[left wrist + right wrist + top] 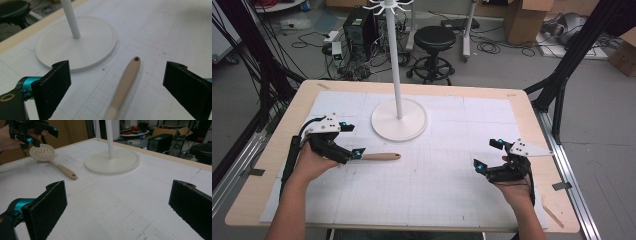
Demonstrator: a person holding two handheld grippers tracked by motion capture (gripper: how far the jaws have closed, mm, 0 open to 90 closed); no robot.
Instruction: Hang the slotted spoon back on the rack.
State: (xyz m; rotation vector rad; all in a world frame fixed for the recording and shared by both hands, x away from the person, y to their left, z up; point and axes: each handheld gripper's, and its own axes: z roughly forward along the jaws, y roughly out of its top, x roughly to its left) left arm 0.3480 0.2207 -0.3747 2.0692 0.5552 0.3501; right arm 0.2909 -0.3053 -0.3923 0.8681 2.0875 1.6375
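A: Left gripper view, item one: slotted spoon [124,86], beige, lying flat on the white gridded mat [160,37]. Long axis?

B: Handle runs from about 7 o'clock up to 1 o'clock in that view, hanging hole at the far tip. The perforated bowl is at the near end, under the left gripper [348,141].

A: Jaws, left?

B: Spread wide, one black pad either side of the handle, nothing pinched. The handle lies between them, nearer the middle than either pad; whether they are at handle height I cannot tell.

A: Item two, right gripper [488,154]?

B: Jaws likewise spread, empty, over bare mat. From it the spoon sits at roughly 10 o'clock, well apart. In the high view the handle points toward 3 o'clock.

A: Item three?

B: White stand [399,119], round base and upright pole, near the handle tip at about 11 o'clock from the left jaws, not touching.

A: Nearer hand?

B: Left, plainly. Any pick-up likely falls to it, closing across the handle.
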